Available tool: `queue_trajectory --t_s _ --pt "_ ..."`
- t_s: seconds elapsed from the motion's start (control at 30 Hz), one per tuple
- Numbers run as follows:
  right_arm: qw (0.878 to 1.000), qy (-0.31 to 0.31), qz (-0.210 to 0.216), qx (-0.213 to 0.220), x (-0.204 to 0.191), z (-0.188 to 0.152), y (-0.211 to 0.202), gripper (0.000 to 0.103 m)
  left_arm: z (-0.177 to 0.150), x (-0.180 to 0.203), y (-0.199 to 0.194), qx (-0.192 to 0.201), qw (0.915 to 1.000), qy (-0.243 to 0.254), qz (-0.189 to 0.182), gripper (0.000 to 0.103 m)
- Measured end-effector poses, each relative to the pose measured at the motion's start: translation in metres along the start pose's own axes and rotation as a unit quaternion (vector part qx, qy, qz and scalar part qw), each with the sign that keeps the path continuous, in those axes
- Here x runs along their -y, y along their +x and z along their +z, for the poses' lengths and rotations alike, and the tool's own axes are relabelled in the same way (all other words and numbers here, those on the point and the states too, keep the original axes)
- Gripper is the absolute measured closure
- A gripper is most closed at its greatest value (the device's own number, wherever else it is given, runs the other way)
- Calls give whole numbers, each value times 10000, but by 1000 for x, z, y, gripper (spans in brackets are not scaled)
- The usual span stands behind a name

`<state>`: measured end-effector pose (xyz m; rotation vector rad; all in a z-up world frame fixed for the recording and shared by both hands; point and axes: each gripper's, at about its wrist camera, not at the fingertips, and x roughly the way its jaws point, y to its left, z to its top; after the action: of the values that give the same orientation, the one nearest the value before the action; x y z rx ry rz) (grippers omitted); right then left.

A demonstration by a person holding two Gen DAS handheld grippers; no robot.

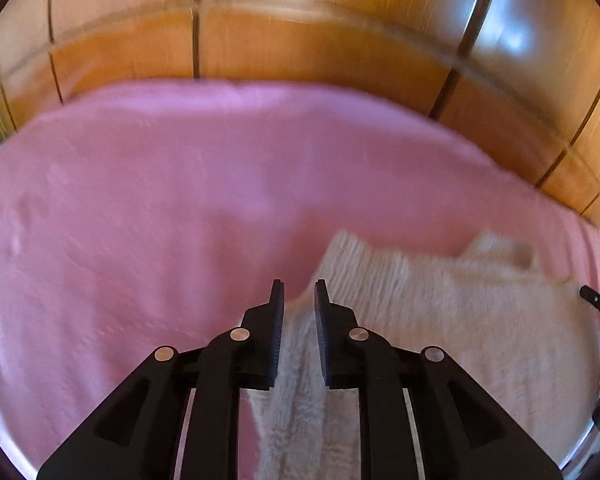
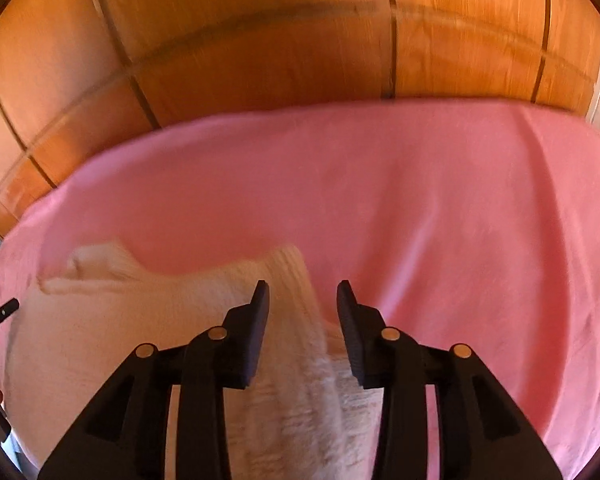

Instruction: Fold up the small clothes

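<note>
Left tool (image 1: 299,286) parted a little, right tool (image 2: 302,286) wider, pads off the cream knit garment (image 1: 440,300) running between each pair. Lying low and centre in both frames on the pink bed cover (image 1: 140,200). One fold apparently down; more probably left.

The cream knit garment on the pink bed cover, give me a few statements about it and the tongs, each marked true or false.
1. The cream knit garment lies on a pink bed cover. True.
2. The right tongs are clamped shut on the garment. False: their jaws stand apart, with knit fabric between them but not pinched.
3. The left tongs stand at the garment's left edge. True.
4. A blue wall stands behind the bed. False: wooden panels stand there.
5. The left tongs gape wider than the right. False: the right gap is wider.
</note>
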<state>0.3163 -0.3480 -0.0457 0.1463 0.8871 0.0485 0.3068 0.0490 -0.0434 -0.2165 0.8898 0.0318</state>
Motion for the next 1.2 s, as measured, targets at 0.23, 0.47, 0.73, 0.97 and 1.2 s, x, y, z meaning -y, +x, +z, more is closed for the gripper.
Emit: queue_trajectory --t_s 0.23,0.47,0.73,0.97,1.2 --pt "9916 -580 1137 -192 -72 -6 -8 64 -8 52 -11 -93 9905 621 -1221 89" --pt "9870 -1081 906 -768 -122 -26 32 76 -29 84 36 -710 9834 757 -1491 61" --pt "9889 -1148 935 -155 -107 -17 4 98 -17 82 11 98 9873 657 -1442 99" --pt "9923 -1021 695 -111 -111 0 24 98 -9 100 32 168 9911 903 -959 99" --pt "9938 -951 554 -154 -113 -17 50 93 -18 100 65 -274 9927 846 -814 98"
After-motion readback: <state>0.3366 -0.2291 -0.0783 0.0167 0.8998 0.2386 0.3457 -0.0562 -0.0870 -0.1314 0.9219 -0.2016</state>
